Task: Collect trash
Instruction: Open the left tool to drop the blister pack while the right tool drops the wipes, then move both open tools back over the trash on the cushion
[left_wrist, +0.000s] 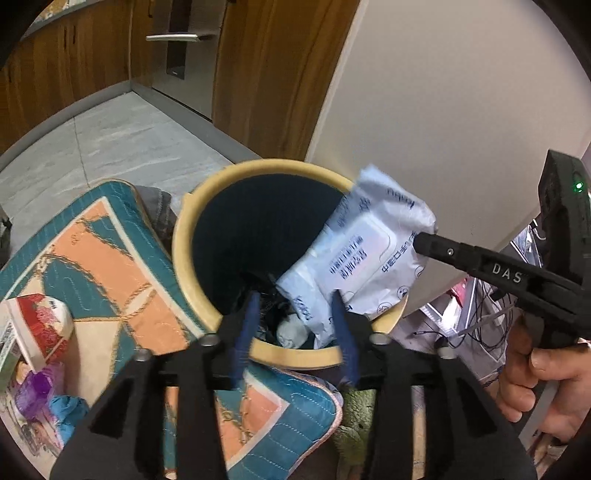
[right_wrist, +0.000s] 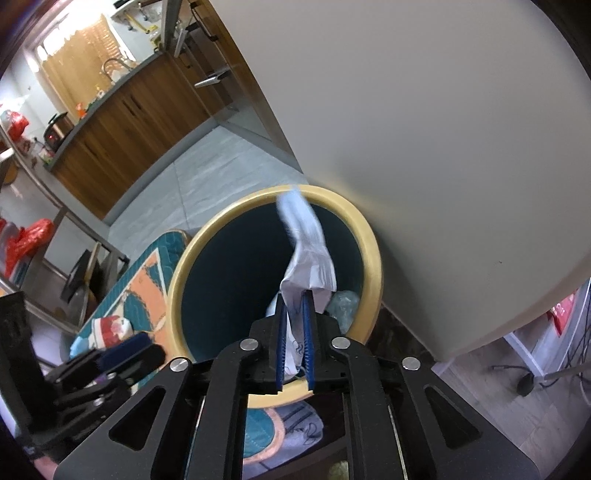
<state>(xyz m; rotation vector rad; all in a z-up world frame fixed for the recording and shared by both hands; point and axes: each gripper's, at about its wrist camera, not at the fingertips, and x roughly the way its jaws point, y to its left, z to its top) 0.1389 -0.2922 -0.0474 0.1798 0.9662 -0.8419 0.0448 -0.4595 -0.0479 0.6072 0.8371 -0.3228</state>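
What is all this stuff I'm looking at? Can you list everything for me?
Trash bin: one, dark inside with a yellow rim, on the floor by a white wall.
Wet-wipe packet: one, pale blue and white, over the bin mouth, an edge between the right jaws.
Crumpled trash: some, pale, at the bin's bottom.
Quilted mat: one, teal and orange, beside the bin.
Carton: one, red and white, on the mat.
Cabinets: wood brown, far side of the room.
Left gripper: black with blue pads, jaws apart, holding nothing.
Right gripper: same colours, nearly closed.
Hand: one, holding the right gripper's handle.
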